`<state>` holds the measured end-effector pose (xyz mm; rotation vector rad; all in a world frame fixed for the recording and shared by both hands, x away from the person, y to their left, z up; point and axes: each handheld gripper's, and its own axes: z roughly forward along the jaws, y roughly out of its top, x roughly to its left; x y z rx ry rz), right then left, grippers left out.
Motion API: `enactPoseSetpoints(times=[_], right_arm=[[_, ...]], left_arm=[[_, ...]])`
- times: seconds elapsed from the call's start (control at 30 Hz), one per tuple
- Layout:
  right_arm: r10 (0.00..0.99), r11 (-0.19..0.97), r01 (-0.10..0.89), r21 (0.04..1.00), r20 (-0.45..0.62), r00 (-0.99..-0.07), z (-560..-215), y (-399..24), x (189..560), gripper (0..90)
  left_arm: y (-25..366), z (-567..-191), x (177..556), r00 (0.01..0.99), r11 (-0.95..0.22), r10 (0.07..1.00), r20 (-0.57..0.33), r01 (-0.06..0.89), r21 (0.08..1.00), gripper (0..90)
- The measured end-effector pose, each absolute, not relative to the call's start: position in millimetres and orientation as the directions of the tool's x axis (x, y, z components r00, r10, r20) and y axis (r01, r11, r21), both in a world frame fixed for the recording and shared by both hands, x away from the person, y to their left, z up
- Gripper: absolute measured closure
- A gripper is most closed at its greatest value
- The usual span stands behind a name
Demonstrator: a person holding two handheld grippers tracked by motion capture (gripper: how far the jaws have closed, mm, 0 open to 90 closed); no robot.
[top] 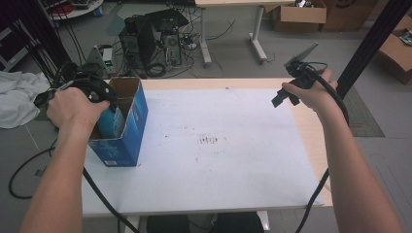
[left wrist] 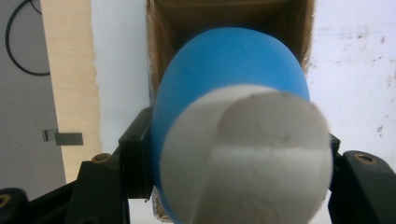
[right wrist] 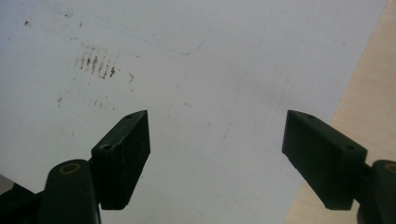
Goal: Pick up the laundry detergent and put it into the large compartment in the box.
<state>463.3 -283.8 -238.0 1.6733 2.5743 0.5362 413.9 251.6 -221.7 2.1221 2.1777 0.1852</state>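
Risk, box: the blue box (top: 124, 127) stands upright and open-topped near the table's left edge; a push from the left gripper (top: 99, 94) or its load against the box wall could tip or slide it, as I judge, since it looks light and tall.
Risk, object: the blue object with a white end (left wrist: 233, 140) is rounded and smooth; pinched on its curved sides it may squirt out if the grip loosens before it sits well inside the box mouth.
Risk, fit: in the left gripper view the object looks nearly as wide as the brown box opening (left wrist: 231, 18); a skewed approach could catch on the rim.
Risk, cable: a black cable (top: 99, 194) trails off the near table edge under the left forearm; it could snag.
Left fingers: closed on the blue object, one black jaw pressed to each side, white end toward the camera.
Object position: between the left jaws, at the open top of the box, at the table's left side; how far in, I cannot tell.
Right gripper (top: 286, 94): held above the table's far right part, well apart from the box.
Right fingers: spread wide, nothing between them, bare white table surface (right wrist: 196, 70) below.
Surface: brownish marks (top: 210, 140) near the table's middle.
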Motion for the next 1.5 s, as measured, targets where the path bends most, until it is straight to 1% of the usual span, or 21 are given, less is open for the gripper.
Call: enactPoseSetpoints(times=[0.13,0.73,1.17,1.5], right_arm=[[0.891,0.362,0.884,0.297,0.168,-0.421,-238.8,-283.4,463.6,23.6],[0.892,0.364,0.884,0.293,0.164,-0.422,-241.1,-286.7,463.6,23.7],[0.894,0.359,0.887,0.289,0.168,-0.416,-243.6,-288.4,464.2,23.7],[0.892,0.362,0.887,0.287,0.168,-0.419,-244.7,-287.0,464.2,23.7]], left_arm=[[252.2,-230.4,414.5,-0.028,0.028,1.0,0.003,0.988,0.154,37.7],[247.9,-264.2,418.3,-0.019,0.016,0.999,0.028,0.994,0.104,37.7],[248.5,-278.7,419.6,-0.017,0.015,1.0,0.025,0.997,0.079,37.7],[248.7,-281.3,419.2,-0.024,0.022,0.999,0.022,0.997,0.074,37.6]])
